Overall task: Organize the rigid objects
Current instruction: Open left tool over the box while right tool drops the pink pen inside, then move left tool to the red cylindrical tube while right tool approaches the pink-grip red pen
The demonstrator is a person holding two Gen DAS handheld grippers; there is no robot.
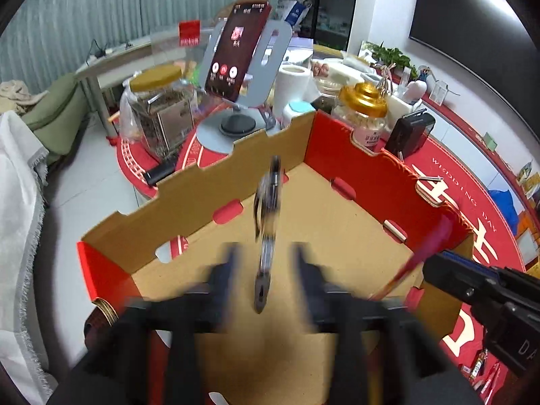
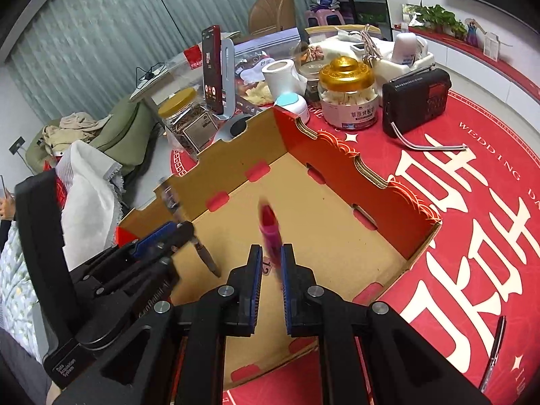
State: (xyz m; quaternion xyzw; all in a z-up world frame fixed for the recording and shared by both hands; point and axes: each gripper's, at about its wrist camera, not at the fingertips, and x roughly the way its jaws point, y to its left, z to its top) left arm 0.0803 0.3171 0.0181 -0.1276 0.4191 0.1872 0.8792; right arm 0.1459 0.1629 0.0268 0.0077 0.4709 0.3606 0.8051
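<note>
A round table covered by a red cloth with white lettering point(image 2: 472, 202) carries an open cardboard box point(image 2: 354, 175) at its near left. Far behind the box stand a gold-lidded glass jar point(image 2: 347, 101), a black radio point(image 2: 418, 101), a white paper roll point(image 2: 280, 77) and a grey phone stand point(image 1: 236, 128). A black pen point(image 2: 494, 351) lies near right.

Right black plastic tool point(image 2: 271, 260): blue ribbed pads, round silver screws on angular arms. Left black plastic tool point(image 2: 184, 233) matches, its body lettered white.
</note>
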